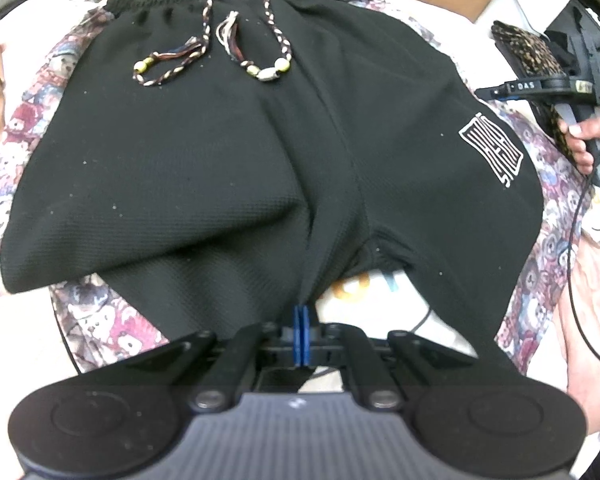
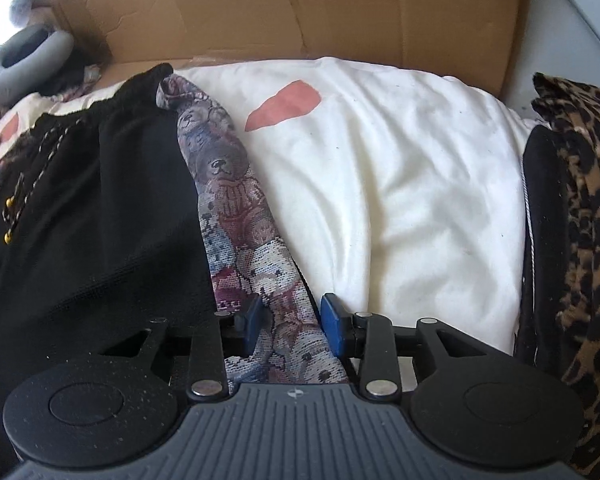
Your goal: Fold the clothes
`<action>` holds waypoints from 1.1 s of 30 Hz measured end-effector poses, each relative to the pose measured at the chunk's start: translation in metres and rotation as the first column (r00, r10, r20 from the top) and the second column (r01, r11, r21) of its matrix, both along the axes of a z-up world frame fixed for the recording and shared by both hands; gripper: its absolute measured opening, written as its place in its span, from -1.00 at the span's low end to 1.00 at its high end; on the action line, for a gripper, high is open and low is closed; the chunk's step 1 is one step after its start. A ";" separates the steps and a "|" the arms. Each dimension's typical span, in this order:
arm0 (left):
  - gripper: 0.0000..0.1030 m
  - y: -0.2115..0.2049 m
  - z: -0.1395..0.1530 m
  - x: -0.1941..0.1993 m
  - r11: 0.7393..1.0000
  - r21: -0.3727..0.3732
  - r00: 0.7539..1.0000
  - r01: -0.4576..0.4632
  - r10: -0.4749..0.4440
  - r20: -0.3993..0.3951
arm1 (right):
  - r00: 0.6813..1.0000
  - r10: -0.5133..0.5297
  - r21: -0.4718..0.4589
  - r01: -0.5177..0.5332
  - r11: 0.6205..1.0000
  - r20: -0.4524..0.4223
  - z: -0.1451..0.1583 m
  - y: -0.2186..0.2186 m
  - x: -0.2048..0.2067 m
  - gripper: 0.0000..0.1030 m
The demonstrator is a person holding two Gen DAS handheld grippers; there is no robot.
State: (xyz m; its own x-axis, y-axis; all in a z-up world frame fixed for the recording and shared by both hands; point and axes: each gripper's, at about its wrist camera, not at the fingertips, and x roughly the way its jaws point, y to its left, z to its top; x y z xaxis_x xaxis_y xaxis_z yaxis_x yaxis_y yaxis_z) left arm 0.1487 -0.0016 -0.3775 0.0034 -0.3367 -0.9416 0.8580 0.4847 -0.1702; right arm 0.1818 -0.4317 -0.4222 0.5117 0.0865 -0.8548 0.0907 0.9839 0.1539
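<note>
Because the black shorts (image 1: 236,152) lie spread flat on a teddy-bear blanket (image 1: 40,92), waistband at twelve o'clock and the two legs running down toward six, they look laid out for a fold, though whether one fold is under way or the cloth is only being smoothed I cannot settle. At six o'clock in the left wrist view, the left gripper (image 1: 302,334) has its blue pads pressed together on a pulled-up ridge of black cloth at the crotch seam, probably to lift or draw that middle point. Braided drawstrings (image 1: 216,40) with beads rest loose below the waistband, and a white logo (image 1: 490,148) sits at three o'clock on one leg.

Seen from the right wrist, the right gripper (image 2: 290,324) stands with its pads spread, the blanket's edge lying between them but not pinched; it sits just beside the shorts' side edge at nine o'clock. A leopard-print garment (image 2: 580,220) is cut off at three o'clock. What lies under the shorts near the crotch, something pale with an orange ring, is too hidden to name
</note>
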 end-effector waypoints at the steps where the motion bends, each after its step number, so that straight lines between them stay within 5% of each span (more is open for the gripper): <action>1: -0.96 -0.002 -0.001 0.000 1.000 0.000 1.000 0.002 -0.002 0.000 | 1.000 0.000 0.004 0.000 1.000 -0.003 0.000 -0.001 0.001 -0.24; 2: -0.96 -0.002 0.000 0.000 1.000 0.001 1.000 0.005 -0.005 0.000 | 1.000 0.000 0.009 0.000 1.000 -0.005 -0.001 -0.002 0.001 -0.27; 6: -0.96 -0.009 -0.005 0.000 1.000 0.006 1.000 0.003 -0.003 -0.004 | 1.000 0.006 0.005 -0.006 1.000 -0.008 0.001 -0.004 0.000 -0.89; 8: -0.96 -0.008 -0.004 -0.002 1.000 0.006 1.000 0.006 -0.006 -0.004 | 1.000 0.005 -0.008 -0.005 1.000 0.001 0.006 -0.005 -0.001 -0.95; 15: -0.96 -0.006 -0.003 -0.005 1.000 -0.005 1.000 0.019 -0.019 -0.010 | 0.998 -0.022 -0.079 0.027 0.997 0.055 0.029 -0.008 -0.009 -1.00; 18: -0.96 -0.009 -0.006 -0.006 1.000 0.001 1.000 0.018 -0.018 -0.014 | 0.999 -0.034 -0.090 0.032 0.995 -0.020 0.008 -0.011 -0.005 -0.99; 23: -0.96 -0.011 -0.008 -0.006 1.000 0.004 1.000 0.019 -0.019 -0.023 | 0.994 -0.105 0.041 0.105 0.994 0.011 0.014 -0.031 -0.009 -0.87; 33: -0.95 -0.010 -0.010 -0.008 1.000 0.004 1.000 0.016 -0.016 -0.026 | 0.992 -0.089 0.060 0.084 0.995 0.087 0.022 -0.024 0.033 -0.87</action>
